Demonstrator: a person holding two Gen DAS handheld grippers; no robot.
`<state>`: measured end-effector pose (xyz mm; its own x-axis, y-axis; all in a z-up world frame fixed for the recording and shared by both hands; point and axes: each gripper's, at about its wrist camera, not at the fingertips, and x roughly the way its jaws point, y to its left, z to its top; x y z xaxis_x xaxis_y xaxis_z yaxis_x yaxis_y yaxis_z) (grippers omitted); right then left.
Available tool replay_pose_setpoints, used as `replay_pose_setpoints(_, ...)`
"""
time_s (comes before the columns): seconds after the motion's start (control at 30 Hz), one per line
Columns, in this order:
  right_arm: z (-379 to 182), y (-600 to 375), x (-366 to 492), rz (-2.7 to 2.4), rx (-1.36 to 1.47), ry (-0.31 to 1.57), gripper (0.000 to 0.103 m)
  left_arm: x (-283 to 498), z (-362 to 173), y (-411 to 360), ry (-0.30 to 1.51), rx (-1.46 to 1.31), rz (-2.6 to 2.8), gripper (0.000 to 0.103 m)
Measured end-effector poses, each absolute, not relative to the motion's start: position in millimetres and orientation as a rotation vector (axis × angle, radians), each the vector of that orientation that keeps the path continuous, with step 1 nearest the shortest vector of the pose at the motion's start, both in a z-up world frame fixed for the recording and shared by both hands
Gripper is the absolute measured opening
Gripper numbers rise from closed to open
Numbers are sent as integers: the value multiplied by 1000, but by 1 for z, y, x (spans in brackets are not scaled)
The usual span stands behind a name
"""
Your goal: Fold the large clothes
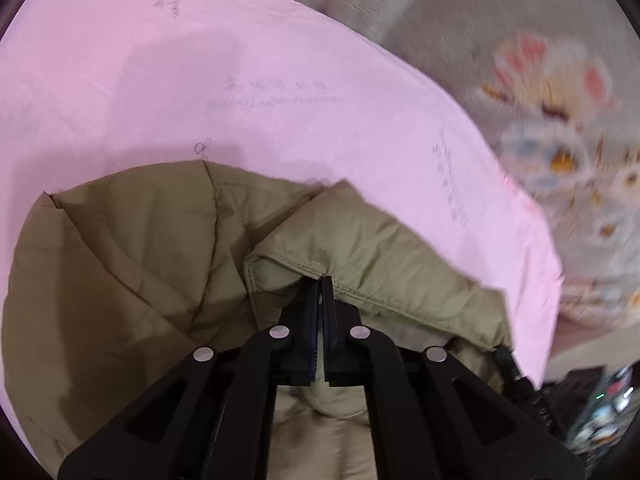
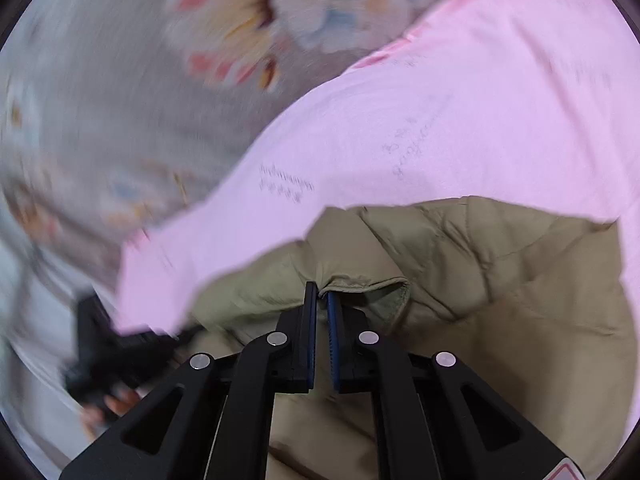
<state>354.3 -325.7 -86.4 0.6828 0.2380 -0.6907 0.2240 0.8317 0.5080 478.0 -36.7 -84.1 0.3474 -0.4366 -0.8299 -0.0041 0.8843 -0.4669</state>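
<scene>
Both grippers, left (image 1: pixel 321 280) and right (image 2: pixel 322 288), pinch shut on the stitched hem of the khaki jacket (image 1: pixel 132 264), which fills the lower frame over a pink sheet (image 1: pixel 200 60). Puffy, soft and light, it looks slippery; seams give surest hold.

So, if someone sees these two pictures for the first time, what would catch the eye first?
Probably the khaki padded jacket in the lower middle of both views, lying on a bright pink sheet. Each gripper is shut on a stitched edge of it: the left gripper and the right gripper. Behind, a blurred flowered cloth fills the upper corners.
</scene>
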Motion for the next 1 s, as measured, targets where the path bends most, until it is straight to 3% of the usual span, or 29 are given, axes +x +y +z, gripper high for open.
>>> replay_pose_setpoints(0.1,-107,-314,355,-27,462,888,0,464,-95,-46,1155,-271,-265,0)
replay_pose_setpoints(0.27,-101,-305,362,-50,398,928,0,455,-92,-54,1090,-182,-240,0)
replay_pose_setpoints(0.4,-64,-304,337,-24,373,870,15,434,-55,-38,1014,-153,-256,0)
replay_pose_setpoints(0.6,-5,-288,352,-32,275,724,21,442,8,-61,854,-68,-251,0)
replay_pose_setpoints(0.87,-84,-272,399,-80,199,848,22,474,-73,-102,986,7,-203,2)
replay_pose_setpoints(1.0,-100,-278,396,-53,256,842,21,457,-92,-99,942,41,-216,2)
